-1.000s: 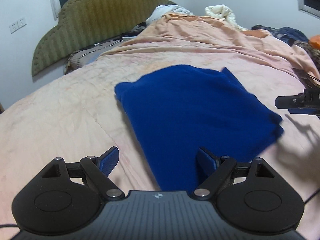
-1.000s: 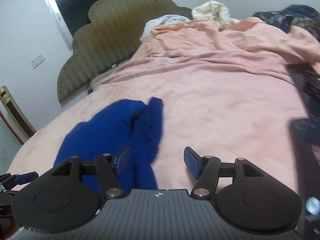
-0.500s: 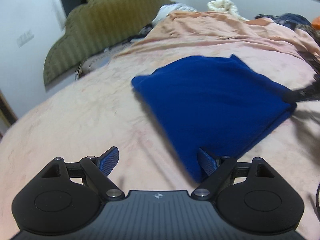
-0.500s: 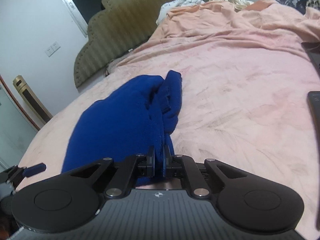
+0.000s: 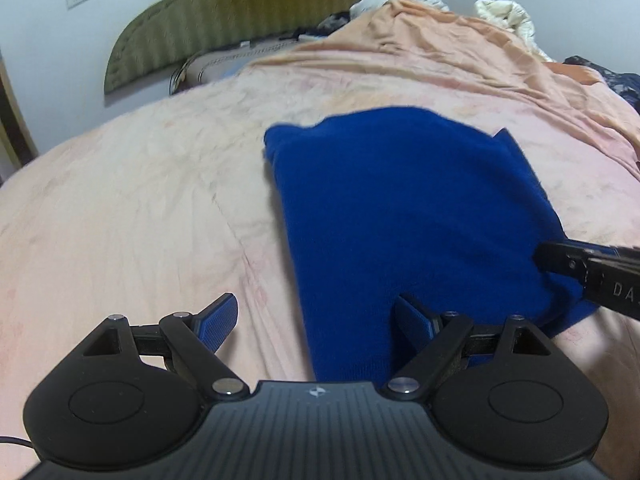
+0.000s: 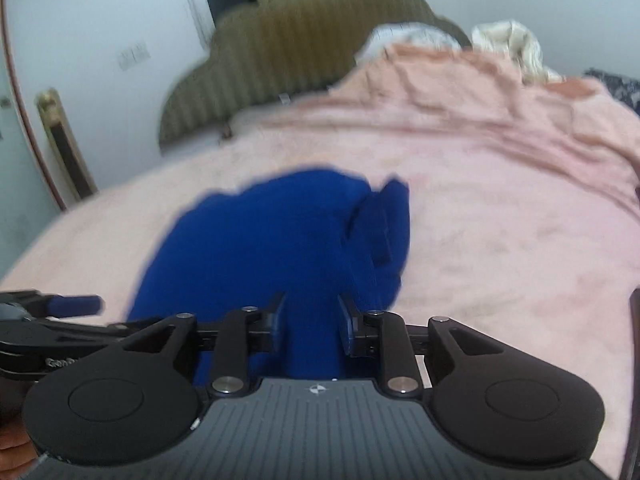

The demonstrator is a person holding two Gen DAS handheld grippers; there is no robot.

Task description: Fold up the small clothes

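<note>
Left tongs (image 5: 316, 320) wide apart, nothing gripped, hovering at the blue garment's (image 5: 412, 216) near edge | right tongs (image 6: 311, 326) opening, blue cloth between the pads, clear of them | garment folded on the pink bed (image 5: 120, 200) | headboard (image 5: 248, 12) at 11 o'clock

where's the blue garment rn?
The blue garment lies on the pink bedspread, mid-bed below the headboard. In the left wrist view it is centre-right.
</note>
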